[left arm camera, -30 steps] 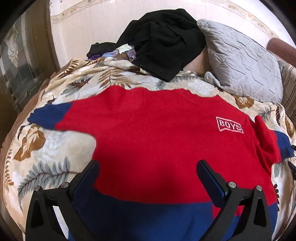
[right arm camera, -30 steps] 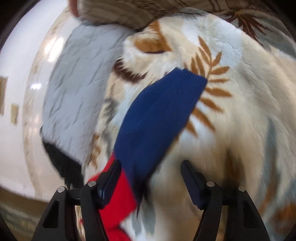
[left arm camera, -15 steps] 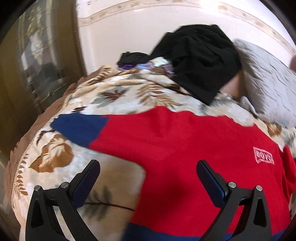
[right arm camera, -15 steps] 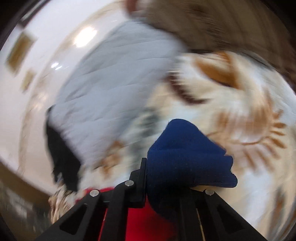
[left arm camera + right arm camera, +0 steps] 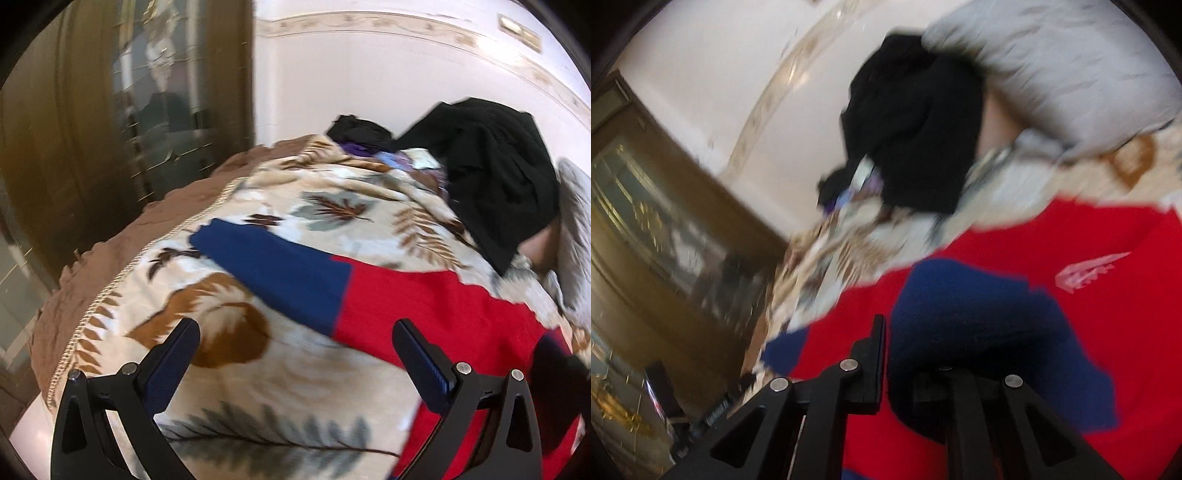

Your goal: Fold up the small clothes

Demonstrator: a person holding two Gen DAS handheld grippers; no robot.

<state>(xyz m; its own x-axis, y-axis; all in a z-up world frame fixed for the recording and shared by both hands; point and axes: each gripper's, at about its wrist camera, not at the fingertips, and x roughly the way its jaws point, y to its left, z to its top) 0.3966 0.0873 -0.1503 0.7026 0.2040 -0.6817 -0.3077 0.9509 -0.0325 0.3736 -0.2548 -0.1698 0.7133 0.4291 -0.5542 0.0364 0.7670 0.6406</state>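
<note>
A small red sweater (image 5: 436, 306) with blue sleeves lies flat on a leaf-patterned blanket (image 5: 332, 206). Its left blue sleeve (image 5: 273, 269) stretches out over the blanket. My left gripper (image 5: 295, 354) is open and empty, hovering just in front of that sleeve. My right gripper (image 5: 912, 354) is shut on the right blue sleeve (image 5: 982, 325) and holds it lifted over the red chest (image 5: 1071, 236), near the white logo (image 5: 1086, 275). The right gripper also shows dark at the right edge of the left wrist view (image 5: 557, 384).
A pile of black clothes (image 5: 491, 173) lies at the head of the bed beside a grey quilted pillow (image 5: 1056, 62). A brown blanket border (image 5: 122, 258) marks the bed's left edge. A wooden glass-door cabinet (image 5: 92, 122) stands to the left, and a white wall behind.
My right gripper closed on the right blue sleeve and carried it up and over the red body. My left gripper swung left from the sweater's body toward the left sleeve, staying open.
</note>
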